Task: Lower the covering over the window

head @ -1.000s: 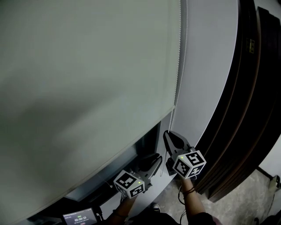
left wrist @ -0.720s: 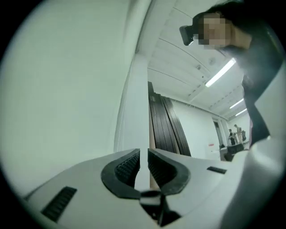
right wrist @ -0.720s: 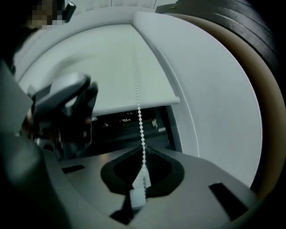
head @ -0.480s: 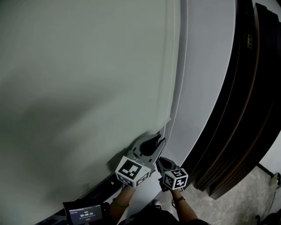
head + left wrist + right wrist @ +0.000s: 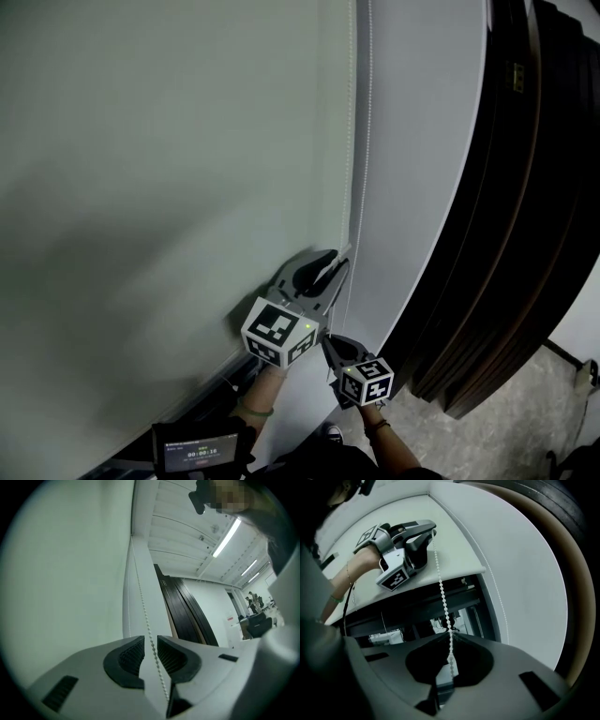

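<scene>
A pale green roller blind (image 5: 169,169) covers nearly the whole window. Its white bead chain (image 5: 354,187) hangs along the blind's right edge. My left gripper (image 5: 330,265) is the upper one; in the left gripper view the bead chain (image 5: 143,611) runs through the narrow gap of the left gripper (image 5: 150,644), whose pads stand apart from it, so it is open. Just below it, my right gripper (image 5: 330,343) is shut on the chain. The right gripper view shows the bead chain (image 5: 440,588) pinched at the tips of the right gripper (image 5: 450,636), with the left gripper (image 5: 429,529) above.
A white wall strip (image 5: 412,169) lies right of the chain, with dark wooden panels (image 5: 525,206) beyond it. Under the blind's bottom bar (image 5: 440,576) shows the dark window frame (image 5: 417,606). A small screen device (image 5: 192,452) sits low left.
The right gripper has come down with the chain and the blind's bottom edge has dropped. The left gripper has risen along the chain and now sits above the right one.
</scene>
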### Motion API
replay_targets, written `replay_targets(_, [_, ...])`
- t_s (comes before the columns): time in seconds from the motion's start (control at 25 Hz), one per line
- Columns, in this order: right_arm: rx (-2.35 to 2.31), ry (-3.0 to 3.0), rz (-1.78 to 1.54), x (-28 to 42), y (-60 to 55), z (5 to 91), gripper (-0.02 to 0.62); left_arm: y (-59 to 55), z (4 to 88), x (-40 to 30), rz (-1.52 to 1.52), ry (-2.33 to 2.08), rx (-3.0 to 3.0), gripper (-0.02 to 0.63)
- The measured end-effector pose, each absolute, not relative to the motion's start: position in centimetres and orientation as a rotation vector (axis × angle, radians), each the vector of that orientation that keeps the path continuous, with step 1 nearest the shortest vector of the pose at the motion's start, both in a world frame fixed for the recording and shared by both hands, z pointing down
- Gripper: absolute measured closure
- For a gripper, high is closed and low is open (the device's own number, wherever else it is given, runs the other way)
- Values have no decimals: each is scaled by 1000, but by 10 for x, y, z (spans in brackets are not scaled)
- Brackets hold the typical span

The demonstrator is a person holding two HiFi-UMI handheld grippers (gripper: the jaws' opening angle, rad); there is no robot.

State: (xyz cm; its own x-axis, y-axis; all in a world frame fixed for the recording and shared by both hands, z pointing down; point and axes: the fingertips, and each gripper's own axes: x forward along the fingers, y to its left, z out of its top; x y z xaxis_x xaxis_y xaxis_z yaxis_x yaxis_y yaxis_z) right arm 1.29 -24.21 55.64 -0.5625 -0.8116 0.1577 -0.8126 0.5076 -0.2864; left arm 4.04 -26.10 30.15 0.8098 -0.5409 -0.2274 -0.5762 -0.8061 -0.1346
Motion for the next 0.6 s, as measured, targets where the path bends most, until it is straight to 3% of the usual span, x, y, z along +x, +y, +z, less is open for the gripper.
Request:
replay_targets(0.12, [1469, -2726, 503, 12, -237, 556, 575, -257, 289, 42, 320, 835, -2793, 540])
replay_targets(0.24, [1467, -2733, 470, 13, -231, 553, 574, -253, 286, 44, 355, 806, -2817, 589])
replay_targets(0.6, [1542, -2595, 362, 42, -214, 558, 574, -260, 287, 36, 460, 867, -2808, 603])
